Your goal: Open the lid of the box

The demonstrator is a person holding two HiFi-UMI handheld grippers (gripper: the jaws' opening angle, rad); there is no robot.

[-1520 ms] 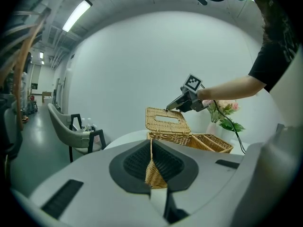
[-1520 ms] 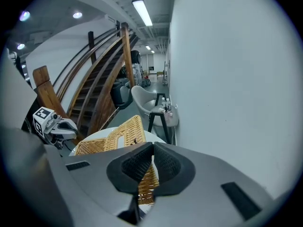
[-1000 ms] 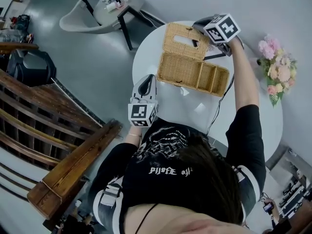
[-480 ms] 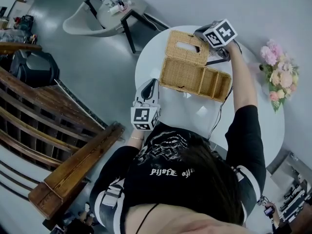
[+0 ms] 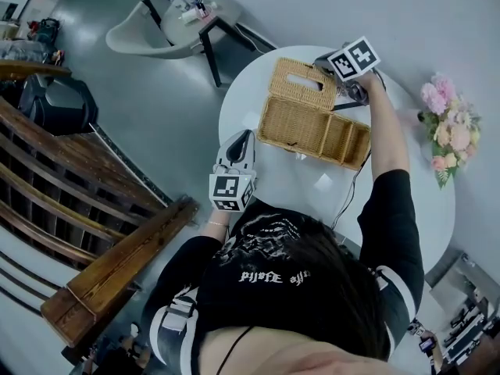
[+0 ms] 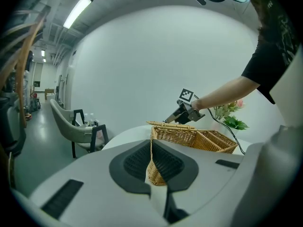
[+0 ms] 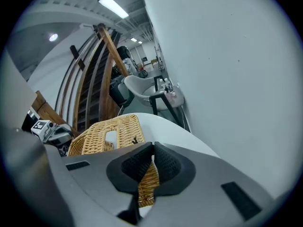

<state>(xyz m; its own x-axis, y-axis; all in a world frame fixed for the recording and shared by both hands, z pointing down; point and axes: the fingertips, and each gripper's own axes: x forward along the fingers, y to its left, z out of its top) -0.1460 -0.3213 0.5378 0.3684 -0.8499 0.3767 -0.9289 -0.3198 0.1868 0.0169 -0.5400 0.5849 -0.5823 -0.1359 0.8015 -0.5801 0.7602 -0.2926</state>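
Observation:
A wicker box (image 5: 312, 131) stands on the round white table (image 5: 406, 194), its inside divided into compartments. Its lid (image 5: 301, 83), with an oval slot, is swung up and back on the far side. My right gripper (image 5: 323, 65) is at the lid's right end, shut on the wicker edge (image 7: 106, 136); weave shows between its pads (image 7: 166, 164). My left gripper (image 5: 248, 136) is at the box's left end, shut on the thin end wall (image 6: 150, 167). The left gripper view shows the box (image 6: 199, 138) and the right gripper (image 6: 180, 115) beyond it.
Pink flowers (image 5: 445, 127) stand at the table's right side. A cable (image 5: 351, 170) runs across the table by my right arm, and small white scraps (image 5: 322, 180) lie near the box. A grey chair (image 5: 144, 30), a side table (image 5: 191, 10) and a wooden railing (image 5: 94, 201) are left.
The head view has shifted slightly. The right gripper and the lid sit a little lower in the picture, the grips unchanged. The left gripper has stayed at the box's end.

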